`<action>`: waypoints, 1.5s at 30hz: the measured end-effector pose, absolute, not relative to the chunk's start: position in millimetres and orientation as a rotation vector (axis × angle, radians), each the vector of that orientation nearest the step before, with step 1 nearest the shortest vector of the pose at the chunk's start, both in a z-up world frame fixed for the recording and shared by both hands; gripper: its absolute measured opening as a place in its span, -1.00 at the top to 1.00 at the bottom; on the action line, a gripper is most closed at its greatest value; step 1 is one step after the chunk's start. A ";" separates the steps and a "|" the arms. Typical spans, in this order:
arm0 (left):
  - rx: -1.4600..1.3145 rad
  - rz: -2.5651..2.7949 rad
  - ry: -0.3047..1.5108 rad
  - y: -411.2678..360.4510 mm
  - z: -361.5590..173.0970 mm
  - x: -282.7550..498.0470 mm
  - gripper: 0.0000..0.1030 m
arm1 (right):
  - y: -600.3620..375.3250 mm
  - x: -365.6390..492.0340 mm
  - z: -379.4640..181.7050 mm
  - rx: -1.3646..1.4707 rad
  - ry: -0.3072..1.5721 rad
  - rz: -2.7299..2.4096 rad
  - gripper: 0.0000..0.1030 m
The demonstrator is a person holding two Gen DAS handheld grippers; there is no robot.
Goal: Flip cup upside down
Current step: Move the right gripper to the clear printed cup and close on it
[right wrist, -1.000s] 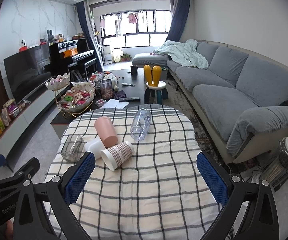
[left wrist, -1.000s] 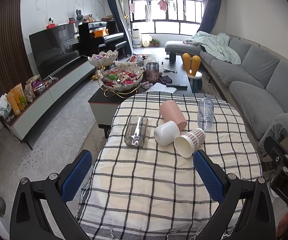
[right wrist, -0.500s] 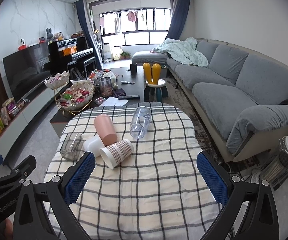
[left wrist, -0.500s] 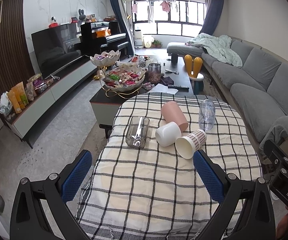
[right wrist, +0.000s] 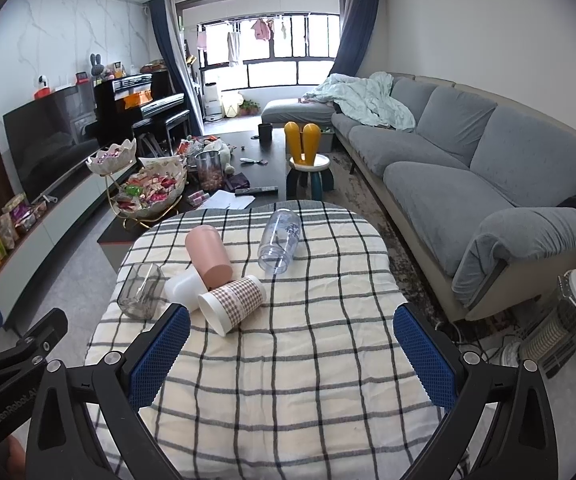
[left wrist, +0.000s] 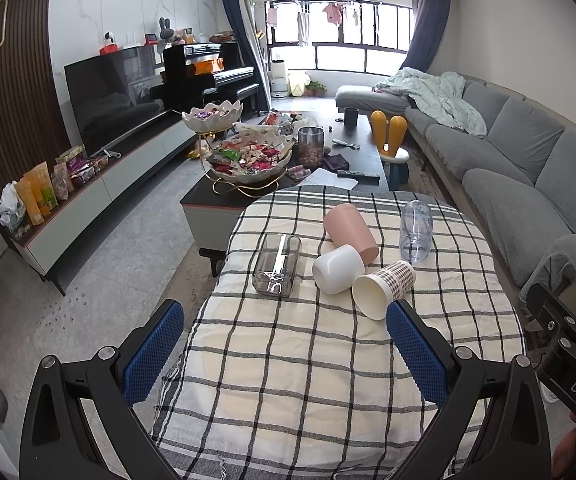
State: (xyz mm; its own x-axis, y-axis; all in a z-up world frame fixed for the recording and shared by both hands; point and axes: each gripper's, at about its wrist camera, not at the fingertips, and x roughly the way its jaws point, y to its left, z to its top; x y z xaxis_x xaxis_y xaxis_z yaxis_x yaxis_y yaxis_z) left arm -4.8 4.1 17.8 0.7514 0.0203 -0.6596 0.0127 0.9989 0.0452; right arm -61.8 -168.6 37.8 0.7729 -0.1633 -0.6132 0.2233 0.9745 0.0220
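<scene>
Several cups lie on their sides on the checked tablecloth (left wrist: 288,380) (right wrist: 307,380). A checked paper cup (left wrist: 383,288) (right wrist: 232,303) points its mouth toward me. Beside it lie a white cup (left wrist: 337,269) (right wrist: 184,287), a pink cup (left wrist: 349,230) (right wrist: 208,255), a smoky glass (left wrist: 276,265) (right wrist: 140,290) and a clear plastic cup (left wrist: 415,230) (right wrist: 280,239). My left gripper (left wrist: 284,352) hangs open, short of the cups, nothing between its fingers. My right gripper (right wrist: 291,356) is open too, over the near cloth.
Behind the table stands a dark coffee table (left wrist: 367,152) with a snack bowl stand (left wrist: 248,160) and a jar. A grey sofa (right wrist: 487,184) runs along the right. A TV unit (left wrist: 108,184) lines the left wall. A small heater (right wrist: 563,320) sits on the floor at right.
Both views have shifted slightly; the cups sit a little nearer and lower in the frames. Nothing on the table has moved, and both grippers remain open.
</scene>
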 end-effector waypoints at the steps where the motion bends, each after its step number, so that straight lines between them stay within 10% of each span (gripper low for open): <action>1: 0.047 0.005 0.720 4.3 17.8 -4.5 -1.00 | -169.4 -62.6 37.0 0.094 0.656 -0.210 -0.98; 45: 0.053 0.041 0.727 -27.4 -47.6 182.9 -1.00 | -214.8 129.2 -28.9 0.136 0.792 -0.324 -0.98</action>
State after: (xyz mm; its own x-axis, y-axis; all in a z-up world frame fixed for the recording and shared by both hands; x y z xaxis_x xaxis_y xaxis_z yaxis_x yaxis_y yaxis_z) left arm 182.9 -27.4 -47.6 0.7462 0.0559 -0.6634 -0.0189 0.9979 0.0628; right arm 129.2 -214.8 -28.9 0.6558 -0.2347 -0.7175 0.3357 0.9420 -0.0013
